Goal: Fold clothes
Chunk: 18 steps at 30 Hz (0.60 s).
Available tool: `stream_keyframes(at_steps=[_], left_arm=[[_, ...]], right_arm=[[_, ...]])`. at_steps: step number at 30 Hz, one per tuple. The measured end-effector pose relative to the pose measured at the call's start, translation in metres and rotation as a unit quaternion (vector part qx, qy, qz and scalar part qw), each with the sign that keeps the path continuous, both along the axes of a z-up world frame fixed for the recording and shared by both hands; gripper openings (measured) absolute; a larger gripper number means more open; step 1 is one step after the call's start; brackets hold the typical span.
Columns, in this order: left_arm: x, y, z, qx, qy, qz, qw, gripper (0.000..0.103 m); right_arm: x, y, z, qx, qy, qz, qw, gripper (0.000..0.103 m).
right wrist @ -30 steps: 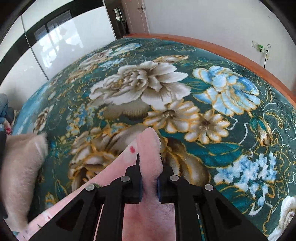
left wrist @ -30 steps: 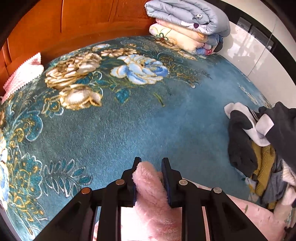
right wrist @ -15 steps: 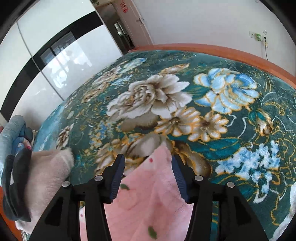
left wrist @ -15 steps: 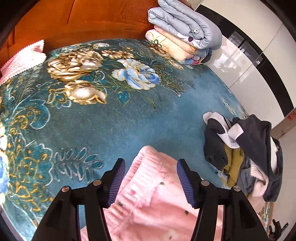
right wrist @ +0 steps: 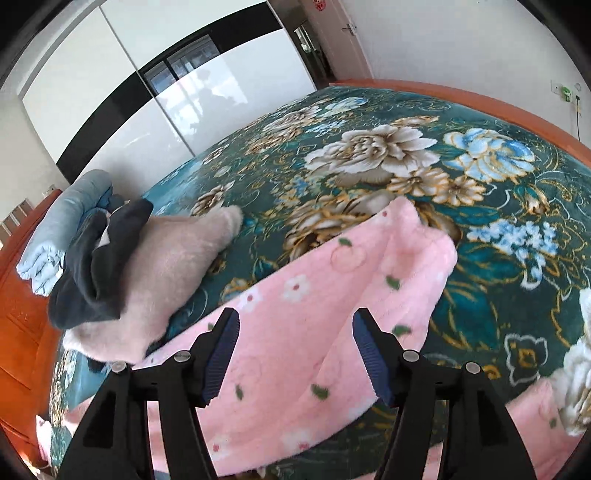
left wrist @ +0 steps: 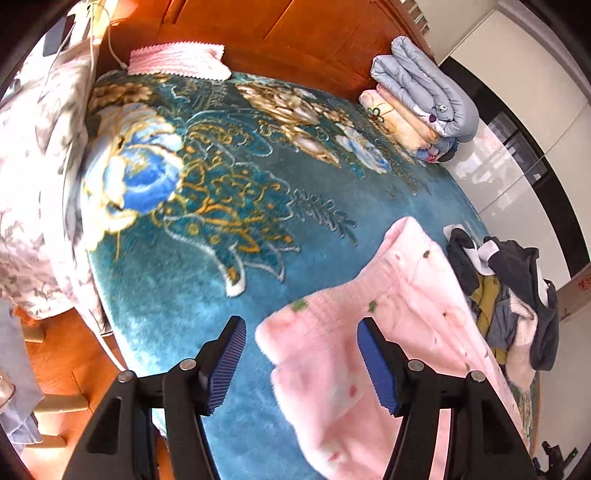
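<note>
A fluffy pink garment with small flower prints (left wrist: 373, 332) lies spread on the teal floral blanket (left wrist: 207, 236). My left gripper (left wrist: 301, 363) is open above the garment's ribbed end, jaws wide apart, holding nothing. In the right wrist view the same pink garment (right wrist: 314, 317) lies flat with one corner pointing away. My right gripper (right wrist: 293, 356) is open above it and empty.
A heap of unfolded clothes (left wrist: 509, 295) lies at the bed's right side; it also shows as a beige and dark pile (right wrist: 136, 269). Folded quilts (left wrist: 417, 96) are stacked by the wooden headboard (left wrist: 295, 33). A pillow (left wrist: 37, 155) lies at the left.
Both grippers were shut on the pink garment a second ago. They opened, let it drop flat on the bed, and have pulled back and up.
</note>
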State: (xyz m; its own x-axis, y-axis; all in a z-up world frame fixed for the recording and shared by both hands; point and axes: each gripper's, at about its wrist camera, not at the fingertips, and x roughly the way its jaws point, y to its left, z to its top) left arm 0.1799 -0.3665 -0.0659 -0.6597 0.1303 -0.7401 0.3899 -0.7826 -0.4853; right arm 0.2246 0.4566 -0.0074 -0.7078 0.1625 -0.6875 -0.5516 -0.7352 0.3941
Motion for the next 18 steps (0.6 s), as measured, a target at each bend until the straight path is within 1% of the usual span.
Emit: stream_keyframes(at_steps=[2, 4, 8, 10, 12, 14, 16, 17, 18], left_arm=[[0.006, -0.002, -0.010, 0.015, -0.004, -0.004, 0.9999, 0.065], [0.009, 0.001, -0.015, 0.036, 0.004, -0.014, 0.9992, 0.065], [0.007, 0.005, -0.022, 0.087, 0.027, -0.032, 0.9953, 0.065], [0.006, 0.007, -0.024, 0.099, 0.031, -0.035, 0.9940, 0.065], [0.005, 0.008, -0.026, 0.104, 0.034, -0.036, 0.9933, 0.064], [0.005, 0.008, -0.028, 0.111, 0.036, -0.035, 0.9925, 0.058], [0.004, 0.007, -0.031, 0.117, 0.034, -0.033, 0.9920, 0.056], [0.004, 0.007, -0.032, 0.118, 0.033, -0.033, 0.9920, 0.052], [0.003, 0.006, -0.032, 0.119, 0.031, -0.033, 0.9919, 0.051]], right_arm=[[0.014, -0.011, 0.002, -0.006, -0.002, 0.009, 1.000, 0.065], [0.033, -0.017, 0.007, -0.012, -0.001, 0.011, 1.000, 0.065], [0.087, -0.012, 0.019, -0.016, -0.010, 0.000, 1.000, 0.065], [0.118, -0.004, 0.021, -0.012, -0.028, -0.007, 0.999, 0.065], [0.153, 0.008, 0.016, -0.020, -0.059, -0.023, 0.998, 0.065], [0.189, 0.018, 0.007, -0.039, -0.079, -0.043, 0.995, 0.065], [0.225, 0.026, -0.005, -0.061, -0.080, -0.062, 0.993, 0.065], [0.239, 0.029, -0.014, -0.084, -0.076, -0.070, 0.991, 0.065], [0.250, 0.031, -0.023, -0.110, -0.069, -0.079, 0.988, 0.065]])
